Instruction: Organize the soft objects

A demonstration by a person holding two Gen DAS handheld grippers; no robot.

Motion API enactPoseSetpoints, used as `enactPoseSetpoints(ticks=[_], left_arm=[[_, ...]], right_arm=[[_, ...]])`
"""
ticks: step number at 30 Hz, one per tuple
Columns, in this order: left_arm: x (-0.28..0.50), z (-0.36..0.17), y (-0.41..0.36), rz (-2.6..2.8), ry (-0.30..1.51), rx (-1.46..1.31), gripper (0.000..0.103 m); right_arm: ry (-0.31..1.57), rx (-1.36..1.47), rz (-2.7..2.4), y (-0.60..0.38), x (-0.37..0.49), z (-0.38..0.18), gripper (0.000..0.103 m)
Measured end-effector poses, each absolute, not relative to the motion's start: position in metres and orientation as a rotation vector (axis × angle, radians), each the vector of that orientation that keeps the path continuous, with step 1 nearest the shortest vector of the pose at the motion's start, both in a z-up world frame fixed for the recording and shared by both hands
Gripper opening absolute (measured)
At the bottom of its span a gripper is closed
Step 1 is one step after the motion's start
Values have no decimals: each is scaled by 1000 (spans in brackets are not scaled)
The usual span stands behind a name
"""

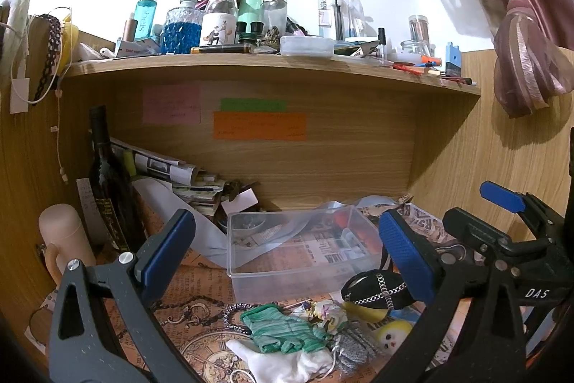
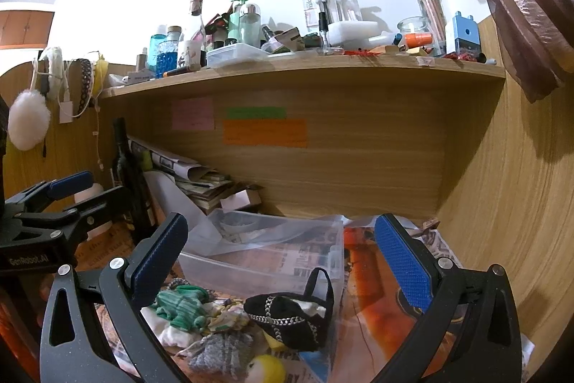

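A pile of soft things lies on the paper-covered desk: a green striped glove [image 1: 283,329] [image 2: 183,306], a white cloth [image 1: 287,363] [image 2: 172,332], a grey knit piece [image 1: 353,349] [image 2: 222,349], a black pouch with chain trim [image 1: 376,289] [image 2: 290,314] and a yellow plush [image 1: 391,336] [image 2: 267,370]. Behind them stands a clear plastic box [image 1: 297,243] [image 2: 265,257]. My left gripper [image 1: 287,246] is open and empty above the pile. My right gripper [image 2: 283,257] is open and empty over the pouch; it also shows in the left wrist view [image 1: 502,203].
A dark wine bottle [image 1: 109,182] and stacked papers [image 1: 179,174] stand at the back left. A pink cup [image 1: 62,239] is at the left. A crowded wooden shelf [image 1: 272,67] overhangs the desk. A curtain [image 1: 520,24] hangs at the right.
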State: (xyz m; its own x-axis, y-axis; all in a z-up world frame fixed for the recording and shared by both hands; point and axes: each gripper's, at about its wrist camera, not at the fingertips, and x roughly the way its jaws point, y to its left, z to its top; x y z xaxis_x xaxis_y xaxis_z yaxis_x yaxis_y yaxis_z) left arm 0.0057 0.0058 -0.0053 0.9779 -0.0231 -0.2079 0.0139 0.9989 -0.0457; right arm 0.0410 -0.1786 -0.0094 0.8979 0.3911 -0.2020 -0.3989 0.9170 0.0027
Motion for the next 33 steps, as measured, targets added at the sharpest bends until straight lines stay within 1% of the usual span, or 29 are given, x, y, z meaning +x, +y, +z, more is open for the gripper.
enactPoseSetpoints(ticks=[33], left_arm=[[8, -8, 5, -32, 219, -49, 103]], right_arm=[[199, -50, 408, -177, 43, -11, 103]])
